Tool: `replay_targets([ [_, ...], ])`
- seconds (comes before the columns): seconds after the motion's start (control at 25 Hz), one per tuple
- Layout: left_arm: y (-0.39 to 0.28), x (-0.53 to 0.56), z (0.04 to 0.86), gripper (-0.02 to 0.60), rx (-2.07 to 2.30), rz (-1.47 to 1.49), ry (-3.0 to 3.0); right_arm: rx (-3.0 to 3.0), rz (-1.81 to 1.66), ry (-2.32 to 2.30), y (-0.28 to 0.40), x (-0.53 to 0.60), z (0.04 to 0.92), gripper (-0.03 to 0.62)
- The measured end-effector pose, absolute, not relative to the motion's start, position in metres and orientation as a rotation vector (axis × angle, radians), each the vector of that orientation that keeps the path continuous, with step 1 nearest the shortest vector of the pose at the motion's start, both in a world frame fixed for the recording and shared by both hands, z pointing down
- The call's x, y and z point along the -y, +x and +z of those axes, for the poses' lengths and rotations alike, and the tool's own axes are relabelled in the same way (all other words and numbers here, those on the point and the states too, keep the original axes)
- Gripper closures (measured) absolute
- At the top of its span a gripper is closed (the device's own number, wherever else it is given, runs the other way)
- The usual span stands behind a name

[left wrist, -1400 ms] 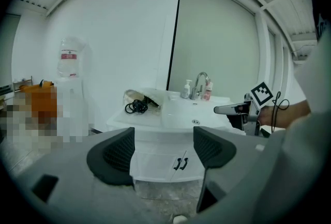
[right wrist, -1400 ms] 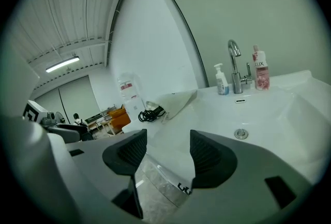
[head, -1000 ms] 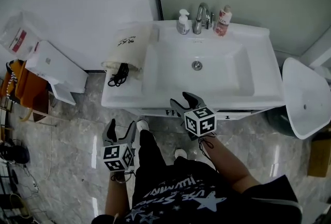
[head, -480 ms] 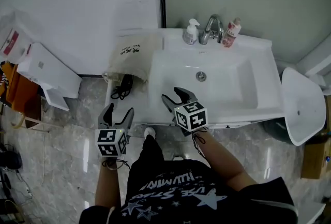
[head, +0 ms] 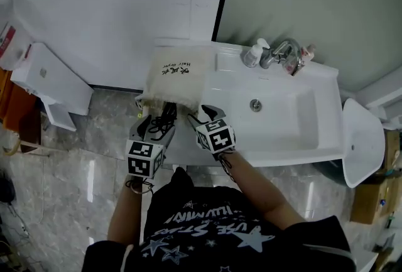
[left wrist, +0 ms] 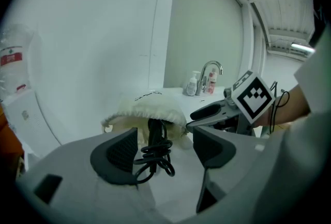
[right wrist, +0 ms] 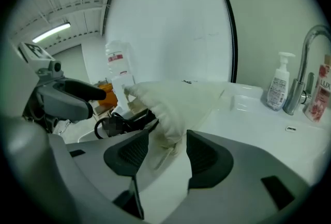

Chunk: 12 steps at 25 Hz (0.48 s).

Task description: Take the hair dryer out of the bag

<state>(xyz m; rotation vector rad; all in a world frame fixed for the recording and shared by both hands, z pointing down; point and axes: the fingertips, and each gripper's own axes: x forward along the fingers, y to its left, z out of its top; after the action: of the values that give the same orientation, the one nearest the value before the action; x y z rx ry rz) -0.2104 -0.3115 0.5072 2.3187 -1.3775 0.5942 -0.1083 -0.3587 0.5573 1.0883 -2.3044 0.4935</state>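
A cream drawstring bag (head: 176, 76) with black print lies on the white counter, left of the basin, its mouth toward me. A coil of black cord (head: 162, 122) spills from the mouth; the hair dryer's body is hidden inside. My left gripper (head: 151, 129) stands open just in front of the cord (left wrist: 154, 151), which shows between its jaws without touching the pads. Open too, my right gripper (head: 200, 115) is at the right corner of the bag's mouth, the gathered cloth edge (right wrist: 166, 114) lying between its jaws. The pads do not press on the cloth.
The sink basin (head: 282, 129) lies to the right of the bag, with a faucet (head: 281, 53), a soap pump bottle (head: 253, 53) and a pink bottle (head: 306, 53) behind it. A white bin (head: 361, 139) stands at the right, white boxes (head: 47, 85) at the left on the marble floor.
Both grippers have moved forward from over the floor to the mouth of the bag. The view has shifted left, so the bag now lies straight ahead.
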Motion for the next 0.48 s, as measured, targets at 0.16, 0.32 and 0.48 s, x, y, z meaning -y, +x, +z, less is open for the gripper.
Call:
replay_targets([
  [0.16, -0.215, 0.327, 0.519, 0.232, 1.305, 0.611, 2.332, 2.187, 0.395, 1.081, -0.119, 0.376, 0.575, 0.356],
  [0.32, -0.215, 0.337, 0.527, 0.232, 1.237, 0.614, 2.34, 2.1, 0.285, 1.109, -0.119, 0.387, 0.581, 0.424],
  [0.48, -0.207, 0.343, 0.536, 0.232, 1.176, 0.641, 2.343, 2.139, 0.327, 1.145, -0.116, 0.389, 0.576, 0.461],
])
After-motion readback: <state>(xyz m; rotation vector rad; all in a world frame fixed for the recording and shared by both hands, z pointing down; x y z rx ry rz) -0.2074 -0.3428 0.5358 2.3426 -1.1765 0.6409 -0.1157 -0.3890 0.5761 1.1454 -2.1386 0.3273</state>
